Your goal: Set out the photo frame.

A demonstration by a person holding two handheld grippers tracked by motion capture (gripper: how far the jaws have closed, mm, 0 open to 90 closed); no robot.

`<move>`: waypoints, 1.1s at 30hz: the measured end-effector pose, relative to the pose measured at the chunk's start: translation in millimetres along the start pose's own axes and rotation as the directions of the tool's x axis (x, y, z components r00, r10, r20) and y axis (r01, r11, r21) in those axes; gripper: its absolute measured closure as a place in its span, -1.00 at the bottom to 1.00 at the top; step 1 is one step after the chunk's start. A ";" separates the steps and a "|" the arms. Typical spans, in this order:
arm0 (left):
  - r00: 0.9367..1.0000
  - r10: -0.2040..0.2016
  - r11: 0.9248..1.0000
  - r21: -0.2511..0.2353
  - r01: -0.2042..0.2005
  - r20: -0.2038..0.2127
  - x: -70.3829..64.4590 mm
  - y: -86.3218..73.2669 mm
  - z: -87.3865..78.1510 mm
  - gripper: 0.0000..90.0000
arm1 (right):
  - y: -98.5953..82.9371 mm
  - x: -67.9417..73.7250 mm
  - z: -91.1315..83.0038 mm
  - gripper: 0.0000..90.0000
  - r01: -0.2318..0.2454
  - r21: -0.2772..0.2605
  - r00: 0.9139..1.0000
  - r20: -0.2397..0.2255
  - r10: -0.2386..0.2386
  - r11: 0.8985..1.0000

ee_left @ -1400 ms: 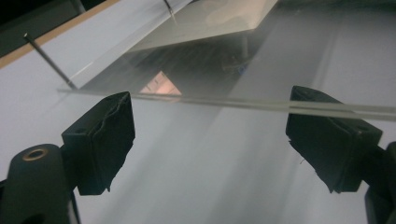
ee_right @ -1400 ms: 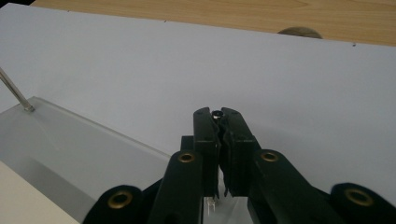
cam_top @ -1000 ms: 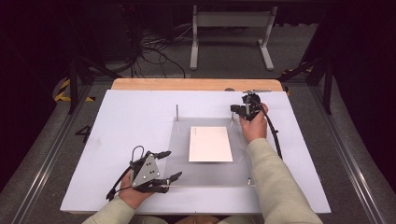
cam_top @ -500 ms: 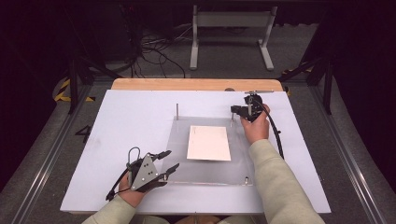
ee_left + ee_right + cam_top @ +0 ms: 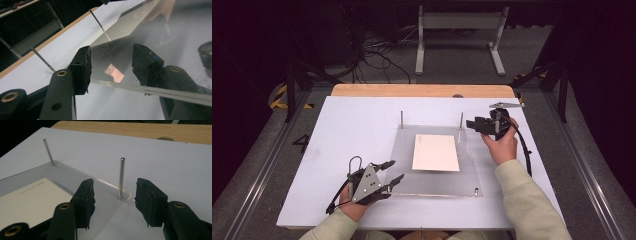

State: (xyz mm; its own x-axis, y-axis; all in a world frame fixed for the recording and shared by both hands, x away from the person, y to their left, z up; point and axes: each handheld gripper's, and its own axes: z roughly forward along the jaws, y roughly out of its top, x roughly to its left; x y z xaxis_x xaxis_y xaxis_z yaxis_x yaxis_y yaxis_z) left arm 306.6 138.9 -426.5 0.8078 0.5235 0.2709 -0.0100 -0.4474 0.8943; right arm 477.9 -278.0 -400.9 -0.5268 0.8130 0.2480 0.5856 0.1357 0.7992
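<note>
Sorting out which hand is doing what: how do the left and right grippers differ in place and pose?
The left gripper sits at the near left corner of the clear plate, its edge between the fingers; the right gripper is at the far right corner, its fingers either side of a metal pin. The left carries a grey three-cornered plate flat on top; the right's stands edge-on. Both are open.

This is a lab or test workspace set up for recording, not a home. The worktop [image 5: 362, 125] is a plain white board on a wooden base, standing on grey carpet in a dark, unlit room. Metal rails [image 5: 257, 180] run along the floor on both sides. Loose black cables [image 5: 377, 55] lie tangled behind it, next to a grey metal stand [image 5: 459, 35], and yellow-black hazard tape [image 5: 279, 97] marks the floor. On the board sits a clear acrylic plate [image 5: 432, 180] with thin steel pins [image 5: 121, 177], a purpose-built fixture.
</note>
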 end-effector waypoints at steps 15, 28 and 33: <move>1.000 -0.015 1.000 0.005 0.015 -0.006 0.0 2.3 -0.4 0.10 | -42.2 37.7 -82.3 -0.13 0.113 -0.030 0.981 -0.156 -0.116 0.993; 1.000 -0.017 1.000 0.004 0.017 -0.003 0.6 3.7 -2.3 0.10 | -73.3 63.3 -115.1 -0.31 0.192 -0.068 0.965 -0.171 -0.201 0.979; 1.000 -0.018 1.000 0.004 0.018 -0.002 0.5 4.1 -2.7 0.09 | -81.6 73.8 -121.8 -0.40 0.240 -0.058 0.955 -0.162 -0.247 0.969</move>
State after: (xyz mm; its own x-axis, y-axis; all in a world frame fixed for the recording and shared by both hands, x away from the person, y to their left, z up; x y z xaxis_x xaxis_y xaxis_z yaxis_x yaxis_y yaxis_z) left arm 305.4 139.3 -421.7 0.8065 0.5331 0.2555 0.0070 -0.4406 0.8977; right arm 316.2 -297.9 -381.2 -0.7479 0.6513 0.1287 0.4051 0.2941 0.8657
